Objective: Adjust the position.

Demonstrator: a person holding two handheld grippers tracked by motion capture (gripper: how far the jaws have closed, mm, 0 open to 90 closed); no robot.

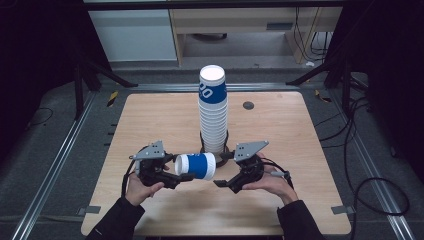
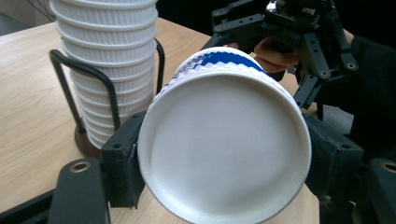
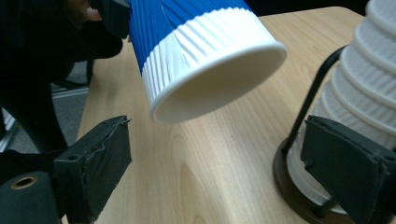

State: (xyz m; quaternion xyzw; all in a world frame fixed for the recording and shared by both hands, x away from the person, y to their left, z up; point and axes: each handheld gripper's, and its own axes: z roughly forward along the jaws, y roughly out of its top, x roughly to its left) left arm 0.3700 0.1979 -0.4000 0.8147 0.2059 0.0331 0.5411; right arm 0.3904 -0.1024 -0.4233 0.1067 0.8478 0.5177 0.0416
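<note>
Lying sideways at lower centre, one blue-white cup (image 1: 196, 166) is clamped by my left tongs (image 1: 176, 179), mouth toward my open right tongs (image 1: 223, 184), ready for handover beside the stack (image 1: 213, 110).

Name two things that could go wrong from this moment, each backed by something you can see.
1. The left gripper pinches the blue-and-white paper cup only near its base, on its side; a hard squeeze could crush it, a loose one drop it.
2. The open right gripper is close to the tall cup stack in its wire holder; a careless swing might topple it.
</note>
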